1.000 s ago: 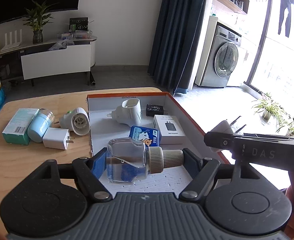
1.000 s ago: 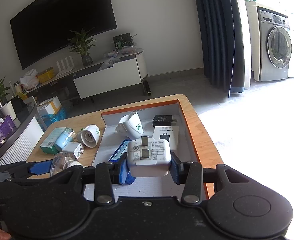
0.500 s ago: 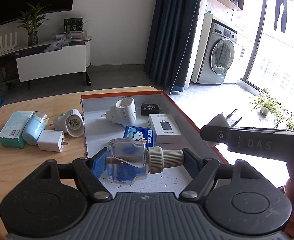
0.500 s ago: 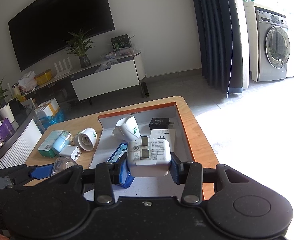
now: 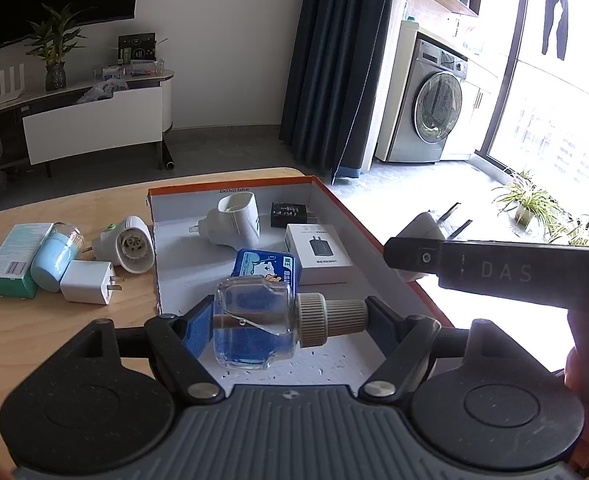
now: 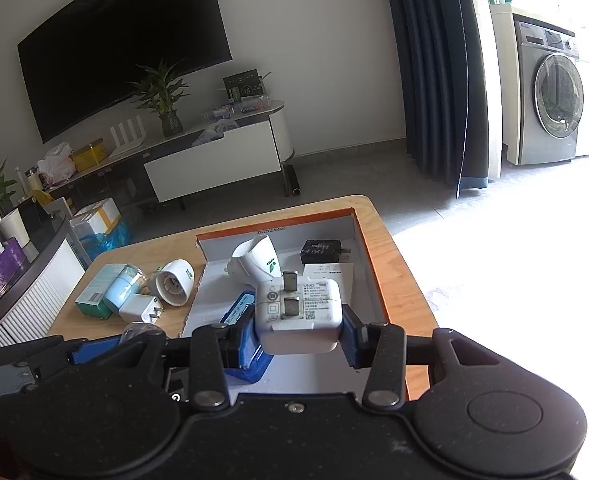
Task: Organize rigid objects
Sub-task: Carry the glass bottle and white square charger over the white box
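1. My left tool (image 5: 290, 320) is clamped on the glass bottle (image 5: 254, 322), one pad on its flat base and the other on the tip of its ribbed cap (image 5: 330, 318). It hangs on its side over the near end of the shoebox lid (image 5: 374, 236).
2. I judge the bottle hard, smooth and breakable, with liquid inside that adds a little weight and can shift. Held end to end, it may pivot or slip. Gripping across the flat sides would be steadier.
3. My right tool (image 6: 298, 328) is closed on the white charger (image 6: 298, 316), pads on its two opposite side faces, prongs pointing up. It hovers above the lid, over the blue tin (image 6: 238, 304).
4. The charger looks light, stiff and sturdy, though its glossy shell could slide. The flat sides are the right place to hold it.
5. Still out on the desk (image 5: 66, 328): a small white adapter (image 5: 86, 288), a round plug-in heater (image 5: 132, 246) and a pale blue bottle (image 5: 52, 260) beside its box (image 5: 12, 258).
6. Free floor remains in the lid's near half, to my eye.
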